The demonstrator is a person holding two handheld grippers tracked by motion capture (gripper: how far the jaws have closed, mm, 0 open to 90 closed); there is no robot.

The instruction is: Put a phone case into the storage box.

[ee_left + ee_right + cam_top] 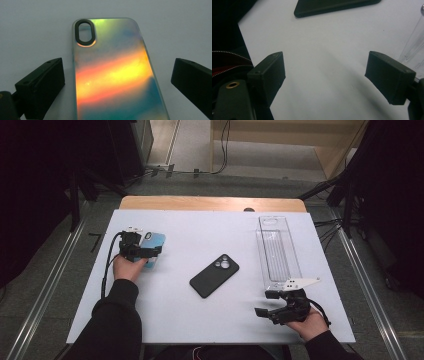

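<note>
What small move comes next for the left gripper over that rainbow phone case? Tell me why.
Probably lower the left gripper a touch further and close it across the iridescent phone case. Its jaws stand open on either side of the case, both clear of its long edges, and the case lies flat on the white table. The right gripper sits open over bare table.

The iridescent phone case point(115, 75) (lower end) runs off-frame.

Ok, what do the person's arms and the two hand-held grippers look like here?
Both sleeves are black. Each hand-held gripper, left and right, is black with two blocky jaws; a black cable trails from the left one, and a grey three-cornered plate tops the right.
</note>
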